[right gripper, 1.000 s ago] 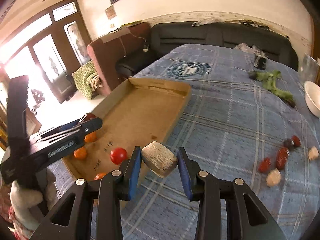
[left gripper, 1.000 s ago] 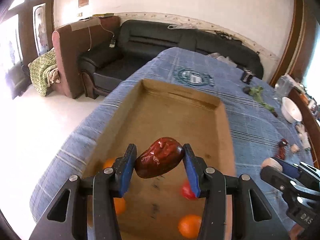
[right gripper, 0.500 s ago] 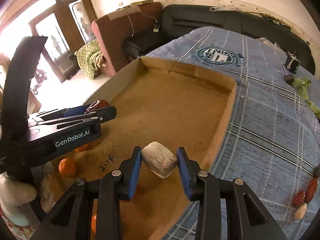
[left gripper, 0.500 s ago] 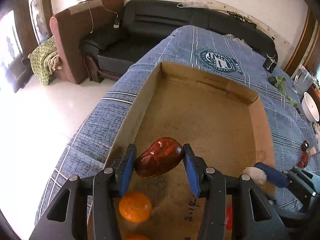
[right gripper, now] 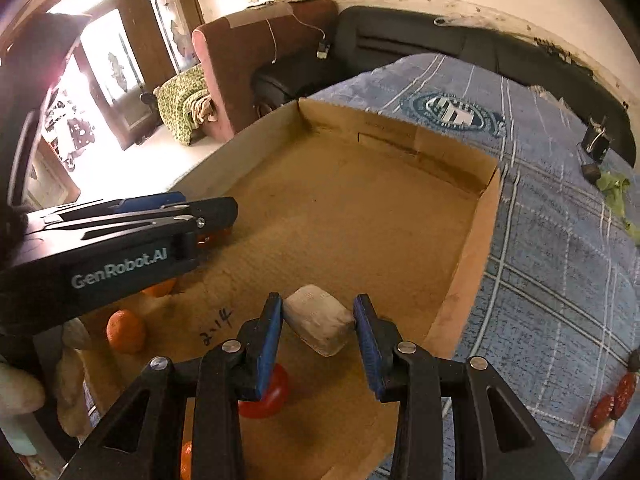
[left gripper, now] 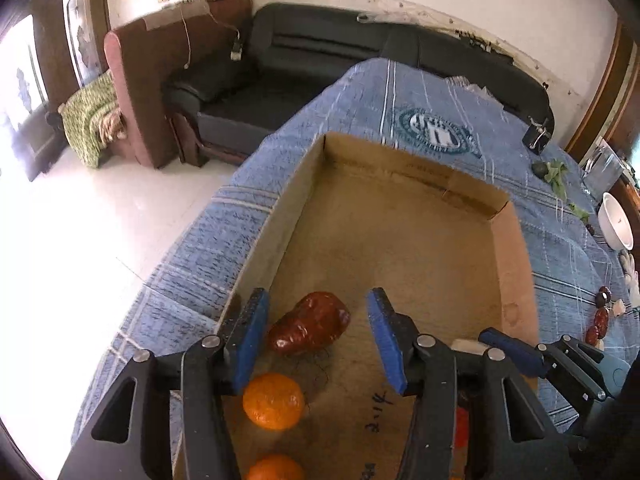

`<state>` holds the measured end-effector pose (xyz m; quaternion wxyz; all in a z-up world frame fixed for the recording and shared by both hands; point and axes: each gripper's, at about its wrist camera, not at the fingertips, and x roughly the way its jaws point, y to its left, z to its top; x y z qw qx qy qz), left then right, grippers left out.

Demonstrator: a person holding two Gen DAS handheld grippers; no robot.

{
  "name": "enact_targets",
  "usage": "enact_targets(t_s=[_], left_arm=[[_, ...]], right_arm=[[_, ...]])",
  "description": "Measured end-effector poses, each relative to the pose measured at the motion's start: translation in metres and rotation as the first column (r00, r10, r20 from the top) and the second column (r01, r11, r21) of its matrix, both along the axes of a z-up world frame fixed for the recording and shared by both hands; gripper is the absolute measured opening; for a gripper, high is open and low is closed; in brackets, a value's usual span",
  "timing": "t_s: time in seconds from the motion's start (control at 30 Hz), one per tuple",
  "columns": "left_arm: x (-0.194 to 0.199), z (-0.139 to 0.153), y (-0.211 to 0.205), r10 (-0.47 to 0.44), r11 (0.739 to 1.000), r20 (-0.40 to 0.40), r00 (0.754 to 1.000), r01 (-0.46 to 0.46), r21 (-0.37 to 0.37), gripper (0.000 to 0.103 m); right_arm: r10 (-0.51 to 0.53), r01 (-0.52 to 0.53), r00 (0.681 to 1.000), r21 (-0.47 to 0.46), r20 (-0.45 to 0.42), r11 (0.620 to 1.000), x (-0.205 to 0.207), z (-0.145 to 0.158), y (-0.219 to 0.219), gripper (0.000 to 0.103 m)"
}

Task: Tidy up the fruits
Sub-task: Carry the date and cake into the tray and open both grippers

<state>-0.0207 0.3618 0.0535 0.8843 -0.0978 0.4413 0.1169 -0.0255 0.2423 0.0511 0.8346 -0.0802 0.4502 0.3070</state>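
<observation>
Red-brown fruit (left gripper: 308, 324) lay released between the spread left gripper (left gripper: 318, 336); the right gripper (right gripper: 318, 328) clasped a pale piece (right gripper: 318, 322), seemingly awaiting release.

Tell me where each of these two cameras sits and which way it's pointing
Left wrist: on the left gripper, looking forward and down into the cardboard box; its jaws stand open around the dark red fruit; the right gripper shows at lower right.
Right wrist: on the right gripper, looking down into the same box; its blue fingers flank the pale block; the left gripper enters from the left.
Shared: box, oranges, blue cloth, black sofa.
</observation>
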Motion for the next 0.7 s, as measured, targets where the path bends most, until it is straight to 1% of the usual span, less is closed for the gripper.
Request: enact_targets(t_s=[0.13, 0.2, 0.33, 0.6, 0.7], left_arm=[[-0.02, 0.025, -0.01, 0.009, 0.998, 0.075, 0.997, -0.014, 0.058, 0.063], [-0.029, 0.035, -0.017, 0.011, 0.997, 0.108, 0.994, -0.02, 0.078, 0.066], [-0.047, 0.051, -0.036, -0.008, 0.993, 0.157, 0.988, -0.011, 0.121, 0.068], [-0.07, 0.068, -0.073, -0.057, 0.985, 0.201, 0.978, 0.022, 0.172, 0.069], [-0.073, 0.07, -0.085, -0.08, 0.984, 0.203, 0.976, 0.045, 0.174, 0.069]], right_arm=[[-0.016, 0.015, 1.0, 0.042, 0.025, 0.999, -0.01, 0.017, -0.014, 0.045], [-0.027, 0.024, 0.999, 0.062, 0.036, 0.998, -0.014, 0.024, -0.02, 0.048], [-0.053, 0.047, 0.997, 0.103, 0.051, 0.994, -0.027, 0.037, -0.042, 0.052], [-0.123, 0.116, 0.991, 0.127, 0.051, 0.985, -0.049, 0.04, -0.086, 0.054], [-0.157, 0.151, 0.987, 0.134, 0.038, 0.979, -0.055, 0.038, -0.106, 0.054]])
